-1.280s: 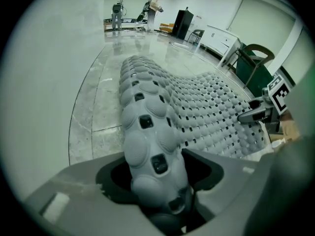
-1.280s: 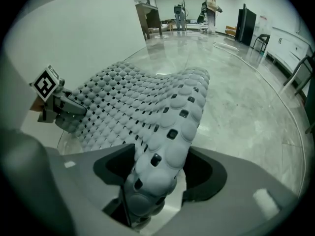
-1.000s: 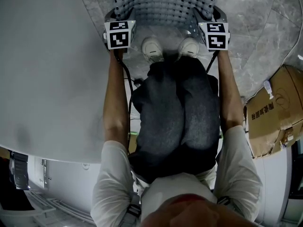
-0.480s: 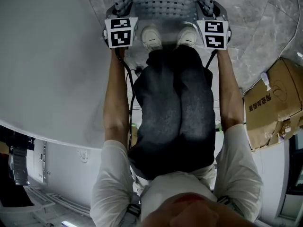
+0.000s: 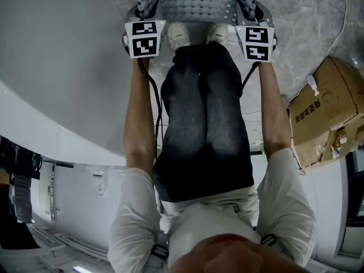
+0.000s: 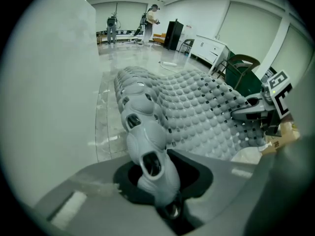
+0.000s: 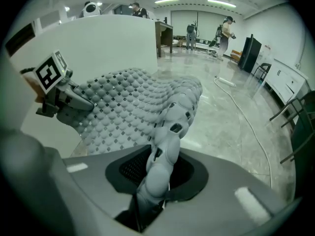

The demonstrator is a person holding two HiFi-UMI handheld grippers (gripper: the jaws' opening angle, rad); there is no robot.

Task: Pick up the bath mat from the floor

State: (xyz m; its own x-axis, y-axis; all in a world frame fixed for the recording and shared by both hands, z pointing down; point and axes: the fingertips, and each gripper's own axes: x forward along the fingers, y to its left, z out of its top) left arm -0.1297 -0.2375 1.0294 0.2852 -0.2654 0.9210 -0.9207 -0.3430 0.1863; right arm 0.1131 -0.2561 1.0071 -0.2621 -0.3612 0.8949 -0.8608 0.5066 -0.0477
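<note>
Currently clenched, and just tightened, on the two near corners of the bath mat (image 5: 196, 1): left gripper (image 6: 165, 203), right gripper (image 7: 147, 200). Held edge crosswise between both, equally near each; remainder sloping forward toward the floor (image 5: 318, 27).

I see the floor (image 5: 318, 16) as glossy grey marble-look tile with pale veins. Directly on it in the head view: a cardboard box (image 5: 324, 115) at the right edge, flaps partly open; a thin white cable (image 5: 343, 16) curving across the upper right; the person's two white shoes (image 5: 178, 36) at top centre. A curved white partition (image 5: 57, 67) fills the left. The bath mat (image 5: 196, 1) slopes down toward the tile at top centre; I can't tell if it touches. In the right gripper view, a white hose (image 7: 225, 82) lies mid-right and a black cabinet (image 7: 250, 53) stands beyond it.
</note>
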